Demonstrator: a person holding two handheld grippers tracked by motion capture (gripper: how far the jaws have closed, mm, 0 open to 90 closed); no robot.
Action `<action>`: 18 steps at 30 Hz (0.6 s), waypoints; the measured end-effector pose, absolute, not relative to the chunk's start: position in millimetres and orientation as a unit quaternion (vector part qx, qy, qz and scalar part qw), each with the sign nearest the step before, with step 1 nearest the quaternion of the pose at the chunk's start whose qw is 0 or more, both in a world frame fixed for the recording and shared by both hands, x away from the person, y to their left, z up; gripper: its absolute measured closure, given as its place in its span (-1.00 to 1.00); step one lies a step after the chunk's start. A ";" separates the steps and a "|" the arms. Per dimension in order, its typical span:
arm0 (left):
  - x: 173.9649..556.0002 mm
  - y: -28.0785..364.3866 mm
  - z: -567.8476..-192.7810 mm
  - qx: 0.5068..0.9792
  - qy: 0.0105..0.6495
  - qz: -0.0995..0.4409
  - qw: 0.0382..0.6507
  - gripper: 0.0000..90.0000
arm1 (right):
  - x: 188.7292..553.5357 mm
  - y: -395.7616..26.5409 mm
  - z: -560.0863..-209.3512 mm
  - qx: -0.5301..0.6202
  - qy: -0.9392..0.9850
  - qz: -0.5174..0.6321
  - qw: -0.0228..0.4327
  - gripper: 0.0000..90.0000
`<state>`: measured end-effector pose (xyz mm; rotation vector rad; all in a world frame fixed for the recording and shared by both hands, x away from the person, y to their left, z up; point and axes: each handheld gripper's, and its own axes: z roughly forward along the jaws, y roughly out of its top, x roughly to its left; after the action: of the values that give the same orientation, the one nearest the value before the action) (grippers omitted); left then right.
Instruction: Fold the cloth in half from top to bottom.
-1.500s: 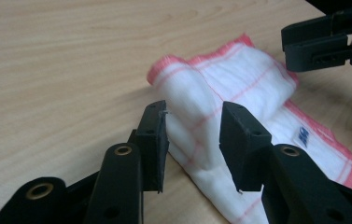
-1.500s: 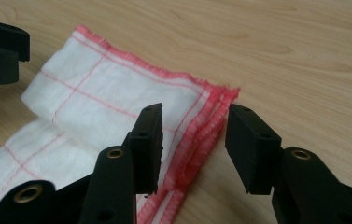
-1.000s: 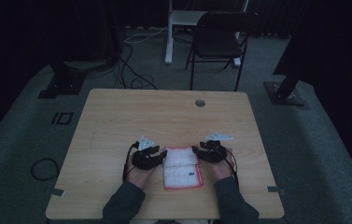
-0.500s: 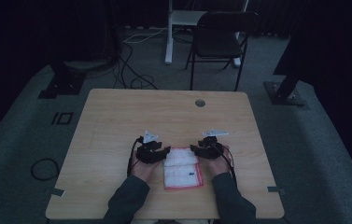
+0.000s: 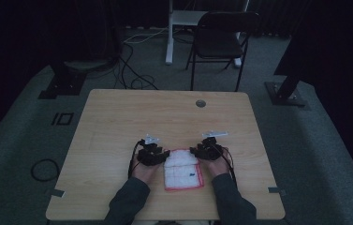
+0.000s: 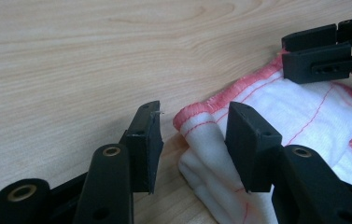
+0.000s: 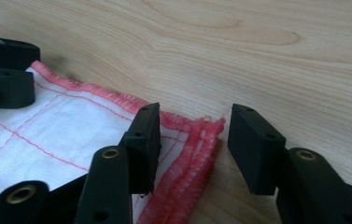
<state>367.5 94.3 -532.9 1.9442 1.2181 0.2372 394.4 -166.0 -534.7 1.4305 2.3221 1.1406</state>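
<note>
White folded cloth point(image 5: 182, 169) lies on the table point(image 5: 118, 122), a corner between each gripper's parted jaws.

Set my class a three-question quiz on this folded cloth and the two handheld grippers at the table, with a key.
1. True or false: the left gripper has its jaws clamped shut on the cloth.
2. What colour is the cloth's stitched edging?
3. Which part of the cloth lies between the right gripper jaws: A the middle, B a corner, C nothing?

Key
1. False; the jaws stand apart with the folded corner between them.
2. Red or pink.
3. B; the jaws stand open around it.
</note>
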 end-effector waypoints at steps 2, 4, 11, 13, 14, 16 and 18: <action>367.6 94.3 -534.8 0.770 0.484 0.091 0.406 0.28 | 394.5 -165.3 -535.5 0.480 0.784 0.385 0.087 0.32; 367.9 93.7 -535.3 0.770 0.485 0.088 0.406 0.32 | 394.4 -164.7 -535.8 0.476 0.786 0.385 0.081 0.42; 367.9 88.2 -532.3 0.781 0.474 0.086 0.399 0.66 | 391.7 -160.9 -534.0 0.456 0.797 0.388 0.083 0.78; 367.7 87.3 -531.2 0.783 0.470 0.088 0.397 0.74 | 391.3 -160.6 -533.7 0.454 0.797 0.388 0.086 0.81; 367.6 87.0 -530.8 0.784 0.469 0.090 0.397 0.78 | 391.1 -160.6 -533.4 0.454 0.798 0.388 0.087 0.83; 367.1 86.9 -529.8 0.784 0.468 0.092 0.399 0.82 | 390.7 -160.6 -532.7 0.452 0.798 0.388 0.091 0.85; 366.1 86.7 -528.7 0.782 0.468 0.095 0.401 0.85 | 389.9 -160.5 -531.6 0.451 0.798 0.388 0.094 0.86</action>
<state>366.1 86.7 -528.7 1.9776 1.1822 0.2403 389.9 -160.5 -531.6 1.3375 2.3678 1.1502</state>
